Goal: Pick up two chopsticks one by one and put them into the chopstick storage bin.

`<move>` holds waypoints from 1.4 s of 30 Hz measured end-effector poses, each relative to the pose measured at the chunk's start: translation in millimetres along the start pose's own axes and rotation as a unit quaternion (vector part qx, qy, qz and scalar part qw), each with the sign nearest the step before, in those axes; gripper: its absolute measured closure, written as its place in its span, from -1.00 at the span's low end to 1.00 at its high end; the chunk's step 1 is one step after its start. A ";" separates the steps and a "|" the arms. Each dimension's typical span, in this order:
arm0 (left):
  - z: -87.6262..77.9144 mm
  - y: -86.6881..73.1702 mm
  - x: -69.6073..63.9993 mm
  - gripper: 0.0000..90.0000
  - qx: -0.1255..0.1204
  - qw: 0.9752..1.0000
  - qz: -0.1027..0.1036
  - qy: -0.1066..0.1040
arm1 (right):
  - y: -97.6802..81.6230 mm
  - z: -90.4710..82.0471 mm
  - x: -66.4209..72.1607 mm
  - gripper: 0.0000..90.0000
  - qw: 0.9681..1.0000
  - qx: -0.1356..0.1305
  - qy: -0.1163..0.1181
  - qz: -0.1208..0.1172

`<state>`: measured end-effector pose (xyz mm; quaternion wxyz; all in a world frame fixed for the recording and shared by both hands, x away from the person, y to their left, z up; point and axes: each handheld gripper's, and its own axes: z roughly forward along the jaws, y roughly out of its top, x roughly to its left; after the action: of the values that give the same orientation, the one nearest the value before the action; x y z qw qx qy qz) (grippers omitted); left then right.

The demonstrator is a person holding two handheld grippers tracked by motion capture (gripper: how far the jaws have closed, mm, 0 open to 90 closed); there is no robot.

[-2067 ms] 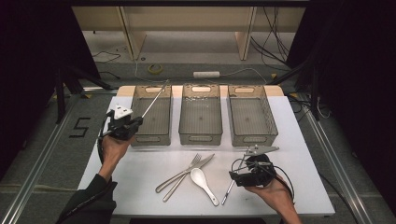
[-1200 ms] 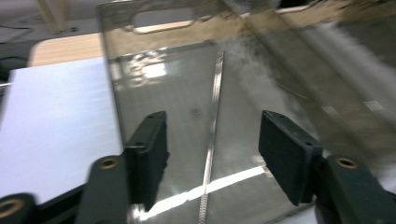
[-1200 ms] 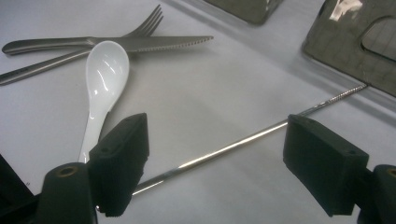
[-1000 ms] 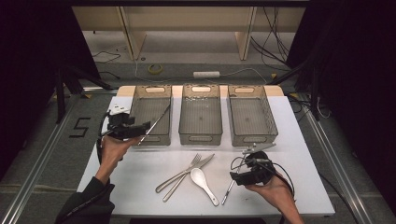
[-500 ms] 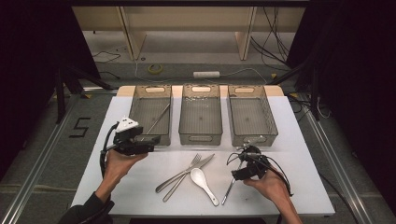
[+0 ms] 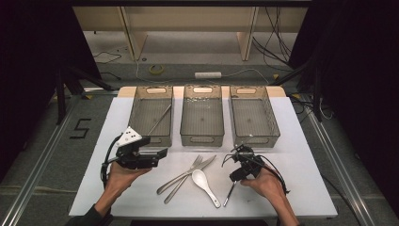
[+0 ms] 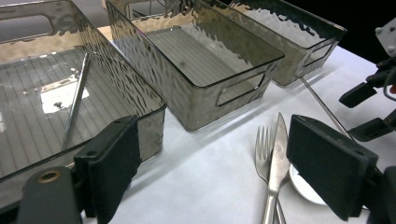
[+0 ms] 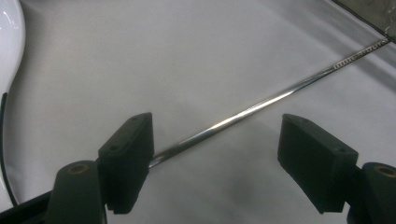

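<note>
Your left gripper [image 6: 162, 153] hovers over the white table [image 6: 301, 160], jaws spread wide and empty, just in front of the leftmost smoky clear plastic bin [image 6: 151, 115], where one thin metal chopstick [image 6: 160, 119] lies slanted. Your right gripper [image 8: 212, 154], jaws also parted, straddles a second thin metal chopstick [image 8: 261, 103] flat on the table, not gripping it. A steel fork [image 6: 181, 178], steel knife [image 6: 188, 173] and white ceramic spoon [image 6: 205, 184] lie between the grippers.
</note>
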<state>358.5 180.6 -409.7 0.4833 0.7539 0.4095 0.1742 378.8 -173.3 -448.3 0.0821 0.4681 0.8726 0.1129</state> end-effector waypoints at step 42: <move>-3.5 -12.0 -7.4 -0.63 0.008 1.000 0.013 0.002 | 5.1 12.1 -4.2 -0.02 0.999 0.047 0.015 -0.020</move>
<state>346.3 179.2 -417.5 0.4744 0.7625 0.4021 0.1786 388.2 -172.7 -458.4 0.0493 0.4523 0.8872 0.0766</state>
